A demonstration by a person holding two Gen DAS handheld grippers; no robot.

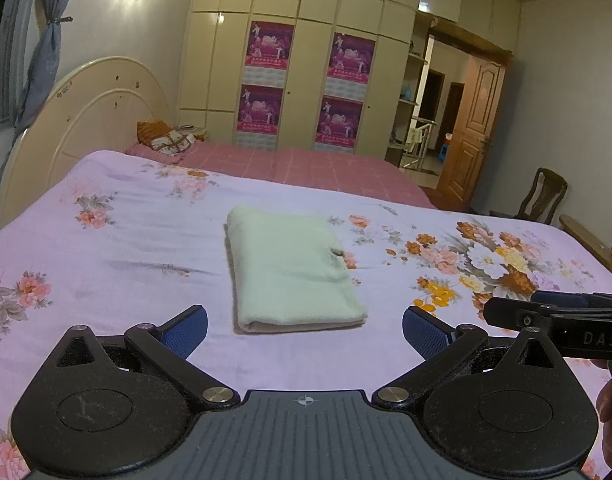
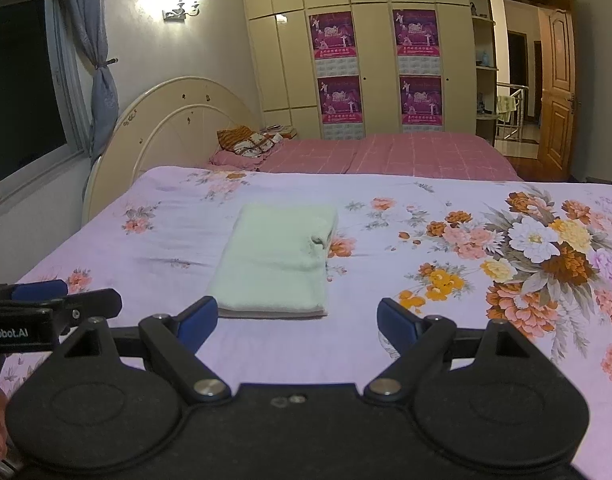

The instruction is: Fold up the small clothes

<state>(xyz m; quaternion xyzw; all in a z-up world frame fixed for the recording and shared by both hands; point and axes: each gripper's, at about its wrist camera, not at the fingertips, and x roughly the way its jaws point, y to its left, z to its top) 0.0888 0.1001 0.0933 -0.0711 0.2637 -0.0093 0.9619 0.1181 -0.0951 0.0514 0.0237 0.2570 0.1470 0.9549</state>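
On the bed: a floral lilac sheet [image 1: 146, 240] covered the mattress, with a pink checked cover [image 2: 406, 152] beyond it at 12 o'clock.
Cloth: a pale green folded garment [image 1: 290, 268] lay flat on the sheet, its layers stacked in a neat rectangle.
Left gripper [image 1: 305, 330]: jaws stood wide and empty, the cloth just ahead at 12 o'clock, not touching.
Right gripper [image 2: 297, 320]: jaws stood wide and empty, the cloth ahead at 11 o'clock, its near edge just beside the left pad.
Each other: the grippers hung side by side, apart.
Backdrop: a cream wardrobe [image 2: 366, 60] carried magenta posters [image 2: 334, 34]; a wooden door [image 2: 556, 88] stood open at 2 o'clock.
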